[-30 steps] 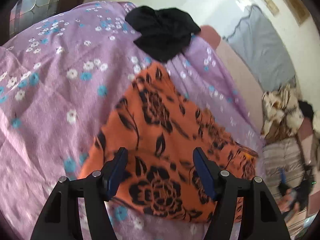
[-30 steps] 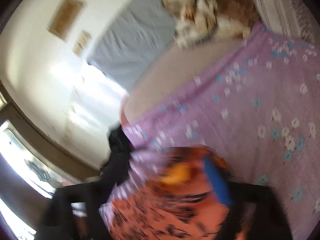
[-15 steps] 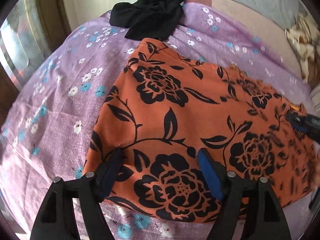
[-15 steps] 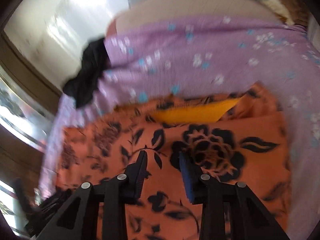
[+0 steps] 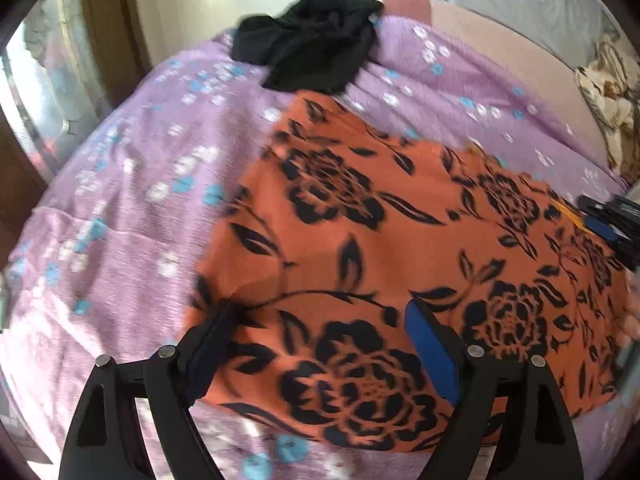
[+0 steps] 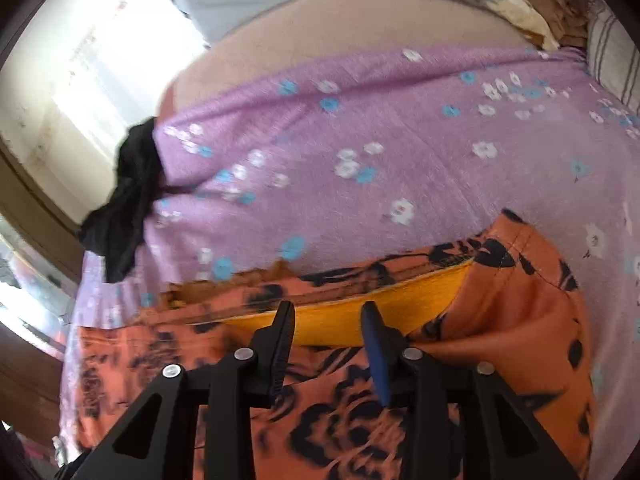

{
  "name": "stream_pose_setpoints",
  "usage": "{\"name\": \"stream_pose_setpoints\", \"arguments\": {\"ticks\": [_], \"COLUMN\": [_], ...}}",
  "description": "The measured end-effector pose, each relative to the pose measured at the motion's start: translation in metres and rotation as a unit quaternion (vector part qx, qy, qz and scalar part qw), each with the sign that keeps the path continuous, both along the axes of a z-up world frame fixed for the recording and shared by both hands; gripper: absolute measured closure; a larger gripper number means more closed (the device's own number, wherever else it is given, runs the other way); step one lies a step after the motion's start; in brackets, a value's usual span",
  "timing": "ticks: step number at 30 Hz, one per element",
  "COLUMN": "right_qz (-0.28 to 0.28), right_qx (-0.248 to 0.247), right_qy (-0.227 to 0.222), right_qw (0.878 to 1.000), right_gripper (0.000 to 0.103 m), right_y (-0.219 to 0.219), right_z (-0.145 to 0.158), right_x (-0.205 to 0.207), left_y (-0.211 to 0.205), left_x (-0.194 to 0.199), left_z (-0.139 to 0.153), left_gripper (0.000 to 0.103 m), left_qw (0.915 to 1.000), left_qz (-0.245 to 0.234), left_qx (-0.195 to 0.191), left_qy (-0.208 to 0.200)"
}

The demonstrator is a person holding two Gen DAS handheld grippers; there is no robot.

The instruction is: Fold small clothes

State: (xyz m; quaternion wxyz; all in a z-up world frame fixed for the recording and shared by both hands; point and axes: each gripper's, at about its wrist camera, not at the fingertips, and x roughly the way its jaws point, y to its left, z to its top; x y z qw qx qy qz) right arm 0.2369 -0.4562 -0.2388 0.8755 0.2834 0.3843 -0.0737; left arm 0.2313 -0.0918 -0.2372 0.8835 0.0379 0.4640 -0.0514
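Left wrist view: the left gripper (image 5: 316, 344) occupies the 6 o'clock foreground, jaws spread wide and just opened further. The orange floral garment (image 5: 392, 248) lies flat beneath and between them, its near hem at 6 o'clock, its left edge by the left finger; nothing is clamped. The right gripper (image 5: 612, 224) enters at 3 o'clock over the garment's far end.

Right wrist view: the right gripper (image 6: 328, 320) stands at 6 o'clock, jaws partly apart after closing. The garment (image 6: 520, 320) lies under them; its yellow inner band (image 6: 340, 316) shows in the gap at the fingertips, pads not visibly pressing it.

Beyond, in both views, a purple flowered sheet (image 6: 400, 128) carries a black garment (image 5: 312, 52) at 12 o'clock in the left view, 9 o'clock in the right.
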Motion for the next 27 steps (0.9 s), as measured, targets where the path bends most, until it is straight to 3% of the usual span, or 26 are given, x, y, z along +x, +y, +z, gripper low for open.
{"name": "stream_pose_setpoints", "arguments": {"ticks": [4,7,9,11,14,16,18,20,23,27], "right_qz": [0.08,0.13,0.146,0.145,0.129,0.126,0.143,0.155,0.151,0.122], "right_qx": [0.033,0.025,-0.008,-0.03,0.04,0.052,0.061,0.069,0.039,0.072], "right_qy": [-0.008,0.051,0.073,0.068,0.03,0.023,0.044,0.1,0.09,0.07], "right_qw": [0.996,0.99,0.987,0.987,0.99,0.99,0.987,0.98,0.984,0.987], "right_gripper": [0.065,0.036,0.036,0.036,0.036,0.036,0.036,0.036,0.036,0.037], "right_y": [0.038,0.073,0.089,0.095,0.086,0.089,0.102,0.118,0.128,0.119], "right_z": [0.021,0.006,-0.003,0.006,0.023,0.025,0.014,-0.013,-0.009,-0.001], "right_x": [-0.02,-0.025,-0.032,-0.043,-0.071,-0.083,-0.085,-0.084,-0.092,-0.113], "left_y": [-0.001,-0.011,-0.006,0.012,0.034,0.04,0.045,0.051,0.049,0.044], "left_x": [0.002,-0.001,-0.003,-0.006,-0.02,-0.025,-0.022,-0.018,-0.026,-0.043], "left_z": [-0.01,-0.015,-0.01,-0.002,0.009,0.007,-0.009,-0.027,-0.015,0.005], "left_gripper": [0.017,0.016,0.016,0.016,0.016,0.016,0.016,0.015,0.015,0.015], "left_qw": [0.999,0.9963,0.9977,0.9996,0.9987,0.9983,0.9974,0.9951,0.9968,0.9981], "left_qz": [0.004,-0.009,-0.01,0.01,0.047,0.051,0.06,0.07,0.066,0.059], "left_qx": [0.044,0.085,0.067,0.021,0.015,0.025,0.027,0.006,0.009,0.016], "left_qy": [0.004,-0.006,0.005,0.019,-0.009,-0.009,0.029,0.069,0.045,-0.012]}}
